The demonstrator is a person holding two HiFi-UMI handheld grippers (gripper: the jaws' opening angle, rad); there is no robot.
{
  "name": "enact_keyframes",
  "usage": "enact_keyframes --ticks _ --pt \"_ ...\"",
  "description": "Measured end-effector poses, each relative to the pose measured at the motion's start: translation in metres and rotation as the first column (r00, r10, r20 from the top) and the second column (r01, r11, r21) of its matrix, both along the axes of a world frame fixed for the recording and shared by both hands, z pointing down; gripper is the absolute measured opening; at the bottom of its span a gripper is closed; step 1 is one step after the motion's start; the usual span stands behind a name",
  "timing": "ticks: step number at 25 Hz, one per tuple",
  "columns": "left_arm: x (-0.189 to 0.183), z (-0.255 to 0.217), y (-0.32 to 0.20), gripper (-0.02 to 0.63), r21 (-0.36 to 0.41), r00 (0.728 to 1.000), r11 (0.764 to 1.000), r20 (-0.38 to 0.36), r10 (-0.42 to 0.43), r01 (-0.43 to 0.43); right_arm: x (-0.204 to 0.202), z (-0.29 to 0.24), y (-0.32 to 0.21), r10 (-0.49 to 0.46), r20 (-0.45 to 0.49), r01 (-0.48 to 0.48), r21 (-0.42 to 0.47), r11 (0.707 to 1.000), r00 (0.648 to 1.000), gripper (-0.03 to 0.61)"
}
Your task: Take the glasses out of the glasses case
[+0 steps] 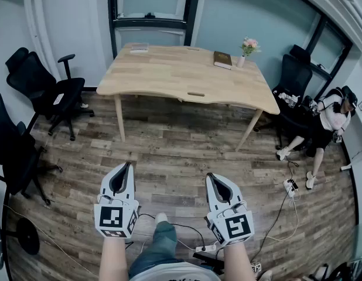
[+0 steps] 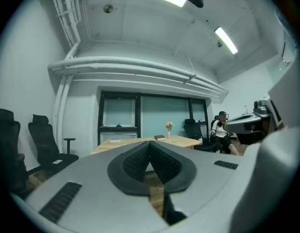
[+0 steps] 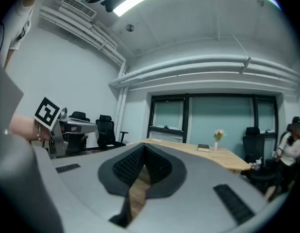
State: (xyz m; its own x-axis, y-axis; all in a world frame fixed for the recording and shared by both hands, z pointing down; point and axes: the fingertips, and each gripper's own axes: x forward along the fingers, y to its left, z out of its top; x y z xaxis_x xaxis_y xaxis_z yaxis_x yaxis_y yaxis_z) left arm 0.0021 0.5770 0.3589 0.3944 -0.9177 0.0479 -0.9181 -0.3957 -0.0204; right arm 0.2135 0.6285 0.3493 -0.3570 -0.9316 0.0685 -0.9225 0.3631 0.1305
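Note:
Both grippers hang over the wooden floor, well short of the wooden table [image 1: 187,75]. My left gripper [image 1: 127,164] is shut with nothing in it, and so is my right gripper [image 1: 209,175]. In the left gripper view the left gripper [image 2: 150,142] has its pads touching; the right gripper [image 3: 142,146] shows the same in its own view. On the table's far right lies a dark flat book-like thing [image 1: 222,60]. A pale flat object [image 1: 139,48] lies at the far left edge. I cannot tell which of them is the glasses case. No glasses are visible.
A small vase of flowers [image 1: 248,48] stands beside the dark object. Black office chairs [image 1: 46,86] stand at the left, another chair [image 1: 295,75] at the right. A person [image 1: 330,119] sits at the right. Cables and a power strip [image 1: 289,185] lie on the floor.

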Motion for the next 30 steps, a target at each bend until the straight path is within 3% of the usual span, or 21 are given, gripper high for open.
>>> enact_keyframes --ticks 8,21,30 --pt "-0.005 -0.009 -0.157 0.015 0.018 1.0 1.0 -0.021 -0.023 0.023 -0.017 -0.016 -0.163 -0.068 -0.021 0.069 0.023 0.997 0.997 0.009" --pt "-0.038 -0.017 -0.277 0.015 0.058 0.994 0.992 -0.01 -0.107 0.108 -0.055 -0.022 -0.311 -0.184 -0.022 0.185 0.06 0.981 0.983 0.011" --pt "-0.057 -0.006 -0.42 0.015 0.05 0.978 0.977 -0.002 -0.207 0.207 -0.063 -0.01 -0.479 -0.253 0.004 0.252 0.055 0.966 0.967 0.011"
